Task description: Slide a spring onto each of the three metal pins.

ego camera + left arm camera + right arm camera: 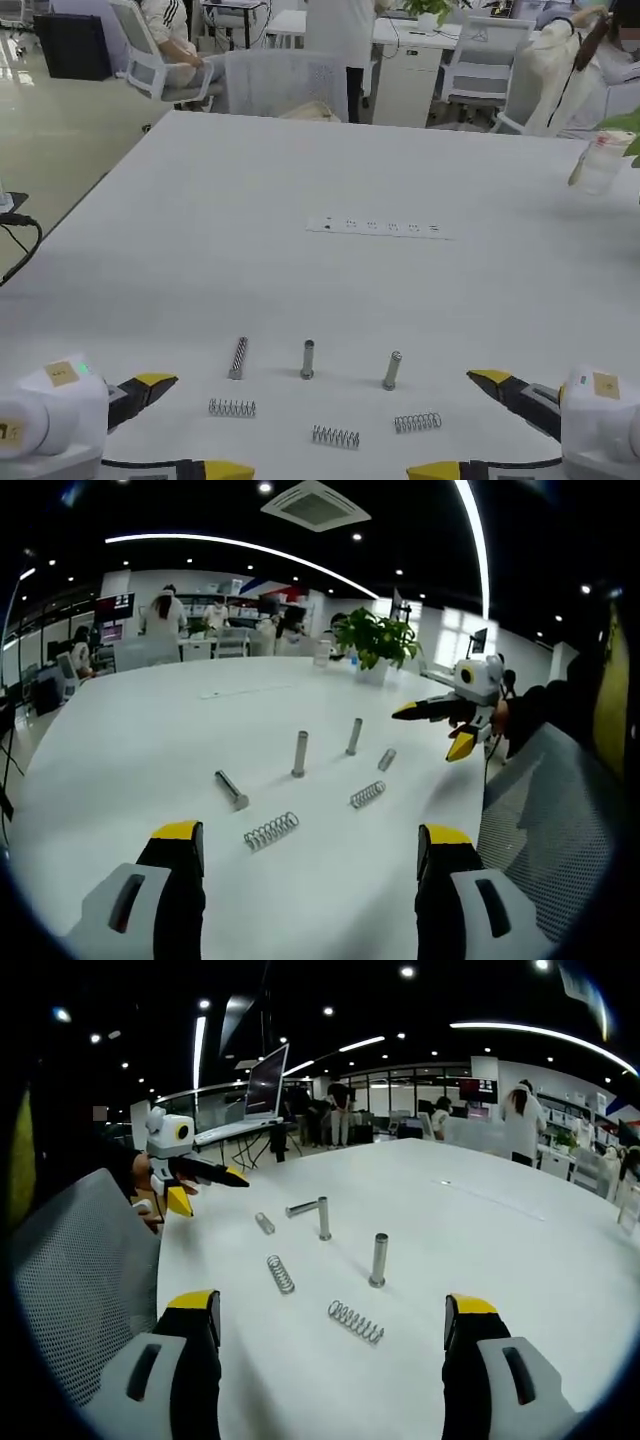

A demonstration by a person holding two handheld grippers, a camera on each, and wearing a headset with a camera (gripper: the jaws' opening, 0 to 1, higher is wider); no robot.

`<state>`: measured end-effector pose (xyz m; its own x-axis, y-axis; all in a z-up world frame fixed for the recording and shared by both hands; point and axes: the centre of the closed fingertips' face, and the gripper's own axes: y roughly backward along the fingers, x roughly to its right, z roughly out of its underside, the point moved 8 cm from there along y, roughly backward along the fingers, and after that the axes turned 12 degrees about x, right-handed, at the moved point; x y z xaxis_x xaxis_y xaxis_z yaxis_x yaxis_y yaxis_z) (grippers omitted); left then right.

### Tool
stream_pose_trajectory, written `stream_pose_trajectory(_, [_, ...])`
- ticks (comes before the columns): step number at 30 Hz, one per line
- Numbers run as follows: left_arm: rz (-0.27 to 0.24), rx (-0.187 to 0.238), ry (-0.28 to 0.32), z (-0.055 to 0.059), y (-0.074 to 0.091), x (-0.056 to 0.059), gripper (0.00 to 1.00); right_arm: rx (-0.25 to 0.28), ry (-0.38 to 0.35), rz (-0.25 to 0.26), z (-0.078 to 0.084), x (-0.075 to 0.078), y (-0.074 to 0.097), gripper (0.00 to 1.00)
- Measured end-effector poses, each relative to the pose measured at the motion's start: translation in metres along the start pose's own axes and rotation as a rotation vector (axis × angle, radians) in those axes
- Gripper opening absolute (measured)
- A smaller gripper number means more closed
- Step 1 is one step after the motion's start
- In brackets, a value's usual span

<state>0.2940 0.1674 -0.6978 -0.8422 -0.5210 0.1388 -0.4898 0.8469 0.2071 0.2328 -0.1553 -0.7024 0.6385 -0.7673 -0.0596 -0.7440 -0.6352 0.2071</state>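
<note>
Three metal pins sit in a row near the table's front edge. The left pin (238,357) (231,789) (298,1208) lies on its side. The middle pin (307,360) (299,754) (322,1218) and the right pin (392,370) (354,736) (378,1260) stand upright. Three springs lie loose in front of them: left (232,407) (271,830), middle (335,436) (367,794) (280,1273), right (417,422) (356,1322). My left gripper (190,425) (310,835) is open, short of the left spring. My right gripper (462,425) (330,1307) is open beside the right spring. Neither holds anything.
A white power strip (380,226) lies mid-table. A clear plastic cup (600,160) stands at the far right edge, near a potted plant (375,640). Office chairs (275,85) and people are beyond the far edge. A mesh chair back (90,1280) is at the near side.
</note>
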Motion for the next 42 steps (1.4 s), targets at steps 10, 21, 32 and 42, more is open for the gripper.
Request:
stream_pose_trajectory(10, [-0.004,-0.005,-0.006,-0.002,0.001,0.0,0.84,0.01,-0.004,-0.001,0.0,-0.001,0.0,0.92])
stream_pose_trajectory(21, [-0.015,-0.001,-0.011,-0.005,-0.001,-0.003,0.82,0.015,-0.004,0.001,-0.001,-0.002,0.001,0.92])
stream_pose_trajectory(32, [-0.023,-0.004,0.0,-0.005,-0.003,-0.006,0.81,0.017,-0.002,0.001,0.0,-0.002,0.001,0.92])
stream_pose_trajectory(42, [-0.028,0.0,0.003,-0.008,-0.004,-0.009,0.8,0.019,-0.005,0.006,-0.001,-0.002,0.002,0.92])
